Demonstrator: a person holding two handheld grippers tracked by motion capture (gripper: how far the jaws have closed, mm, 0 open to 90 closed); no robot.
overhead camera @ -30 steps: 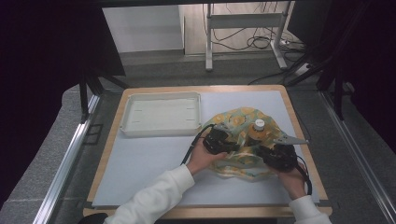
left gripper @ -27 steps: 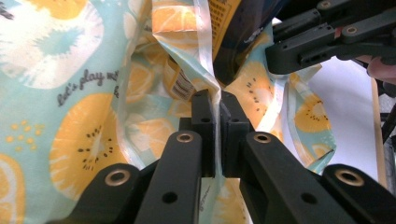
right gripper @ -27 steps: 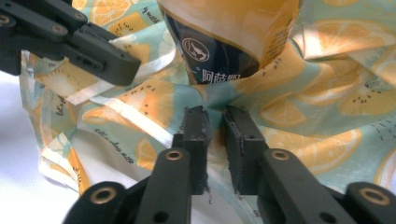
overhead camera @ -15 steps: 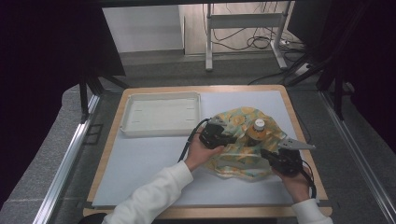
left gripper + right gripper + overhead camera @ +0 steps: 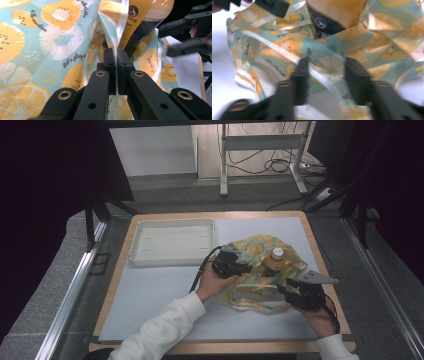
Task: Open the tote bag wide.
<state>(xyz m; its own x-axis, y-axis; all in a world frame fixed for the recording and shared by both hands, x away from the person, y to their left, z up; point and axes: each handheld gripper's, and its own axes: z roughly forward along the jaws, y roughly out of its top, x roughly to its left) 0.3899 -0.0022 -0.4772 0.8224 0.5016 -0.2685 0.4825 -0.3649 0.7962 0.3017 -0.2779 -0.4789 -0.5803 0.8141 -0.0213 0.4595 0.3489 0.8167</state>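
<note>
White surface (image 5: 150, 290) before me: my left tool (image 5: 246, 268) pinches the fruit-print bag (image 5: 255, 287) around a bottle (image 5: 275, 260); my right tool (image 5: 286, 289), just opening, straddles its near edge unclamped.

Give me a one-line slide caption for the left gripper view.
Left gripper pinches a fold of the fruit-print bag, a bottle behind it.

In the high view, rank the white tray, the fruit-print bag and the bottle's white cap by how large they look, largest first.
1. white tray, by a small margin
2. fruit-print bag: crumpled and partly hidden by the grippers, so its lead over nothing but the cap is sure
3. white cap, clearly smallest
</note>
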